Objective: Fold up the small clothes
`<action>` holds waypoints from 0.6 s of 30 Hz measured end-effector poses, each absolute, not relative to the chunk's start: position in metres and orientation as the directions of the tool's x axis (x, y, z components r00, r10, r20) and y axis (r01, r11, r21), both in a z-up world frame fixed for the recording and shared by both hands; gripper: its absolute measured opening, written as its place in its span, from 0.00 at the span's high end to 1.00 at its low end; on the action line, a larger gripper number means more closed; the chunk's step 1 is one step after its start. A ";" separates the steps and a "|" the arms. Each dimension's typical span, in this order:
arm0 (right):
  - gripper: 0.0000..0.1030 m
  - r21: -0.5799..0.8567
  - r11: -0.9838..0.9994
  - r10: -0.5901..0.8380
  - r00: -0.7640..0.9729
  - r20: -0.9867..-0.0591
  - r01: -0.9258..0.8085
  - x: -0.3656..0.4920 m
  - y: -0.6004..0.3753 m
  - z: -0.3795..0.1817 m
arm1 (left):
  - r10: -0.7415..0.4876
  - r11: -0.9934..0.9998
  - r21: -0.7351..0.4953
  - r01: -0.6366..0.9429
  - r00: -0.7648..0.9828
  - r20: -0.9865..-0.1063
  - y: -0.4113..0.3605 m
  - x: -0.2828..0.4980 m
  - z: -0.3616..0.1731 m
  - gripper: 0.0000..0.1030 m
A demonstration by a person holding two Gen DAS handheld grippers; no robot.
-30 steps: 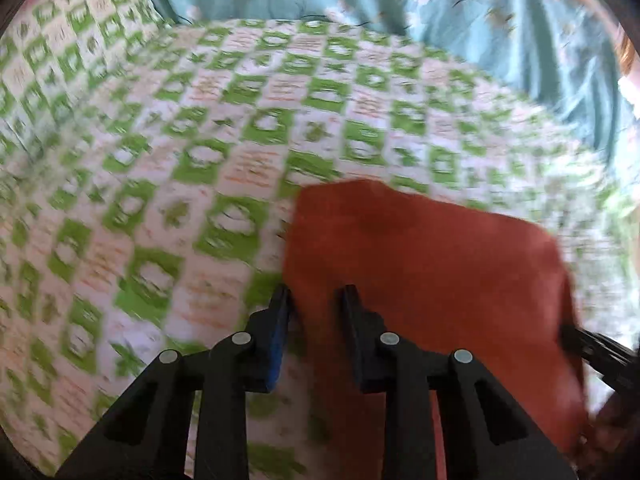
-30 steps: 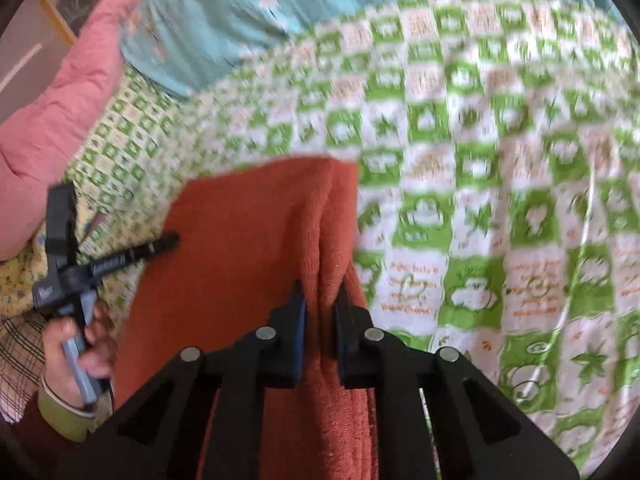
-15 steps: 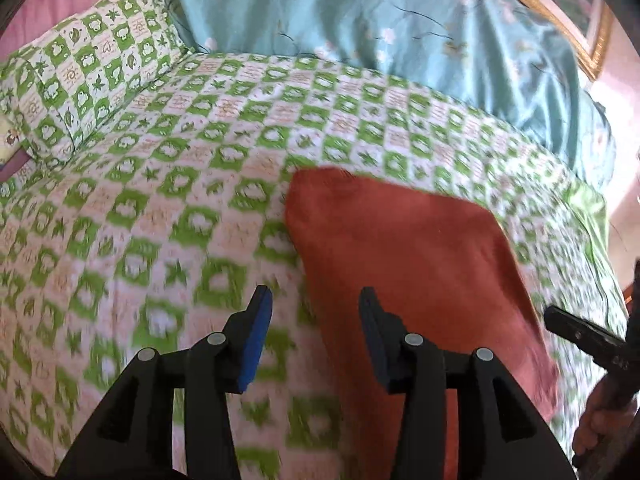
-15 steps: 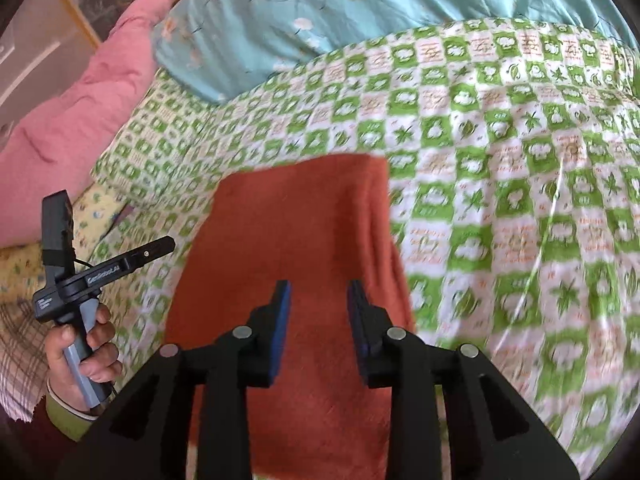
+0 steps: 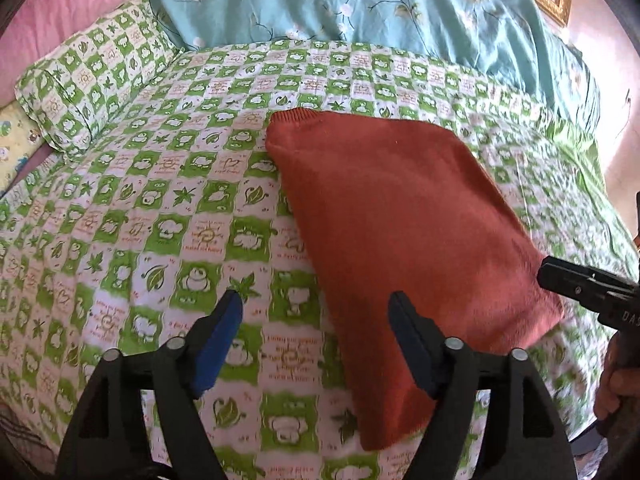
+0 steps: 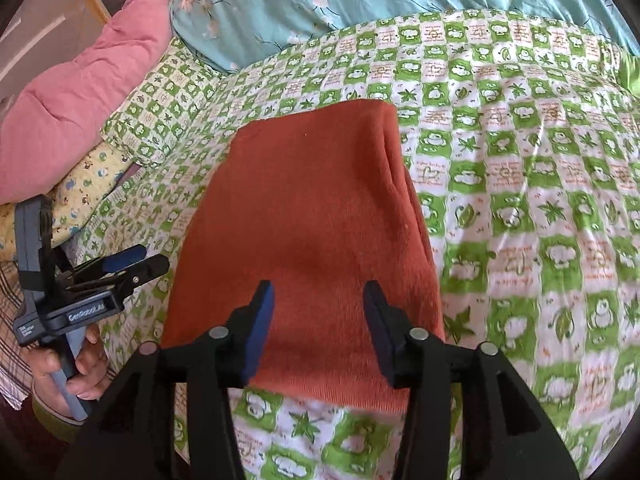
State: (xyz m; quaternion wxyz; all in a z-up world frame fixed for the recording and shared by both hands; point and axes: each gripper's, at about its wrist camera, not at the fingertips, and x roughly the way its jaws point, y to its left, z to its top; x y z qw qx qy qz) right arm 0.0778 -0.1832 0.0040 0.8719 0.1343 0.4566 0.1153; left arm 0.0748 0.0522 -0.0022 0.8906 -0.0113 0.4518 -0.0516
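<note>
Nearest the lens in each wrist view, a hand-held gripper hovered with nothing in it. The left hand-held gripper (image 5: 316,320) had its jaws opening wide over bare bedding, its right finger overlapping the garment's edge in the picture; the right hand-held gripper (image 6: 320,312) had its jaws opening about halfway above the garment's near end, no cloth pinched between the pads.

The rust-orange knit garment (image 6: 308,216) lay folded into a flat oblong on the green-and-white checked bedspread (image 5: 160,216), running from 6 o'clock toward 12 in the right wrist view. It looked soft, light and limp, likely to sag or unfold if lifted by one corner; the two near corners or the thick folded edge at 3 o'clock appeared the safest places to take hold, with both grippers sharing the load.

At 9 o'clock in that view a person's hand (image 6: 76,368) gripped the left tool's handle. Farther back, a matching checked pillow (image 5: 92,80) sat at 10 o'clock, a pink quilt (image 6: 80,92) beyond it, and a turquoise floral cover (image 5: 360,8) across 12 o'clock. Nothing lay between the grippers and the garment.
</note>
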 end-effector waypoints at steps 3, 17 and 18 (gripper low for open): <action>0.45 0.320 0.944 0.307 0.560 -0.770 -0.078 0.071 -0.182 0.006 | -0.083 0.996 -0.044 0.081 0.588 -0.805 0.050 0.068 0.000 0.21; 0.28 0.253 0.960 0.276 0.577 -0.769 -0.122 0.026 -0.167 0.008 | -0.035 0.994 0.033 0.105 0.585 -0.810 0.044 0.030 -0.005 0.13; 0.28 0.256 0.959 0.279 0.575 -0.769 -0.122 0.024 -0.167 0.007 | -0.028 0.994 0.041 0.105 0.586 -0.810 0.044 0.028 -0.006 0.12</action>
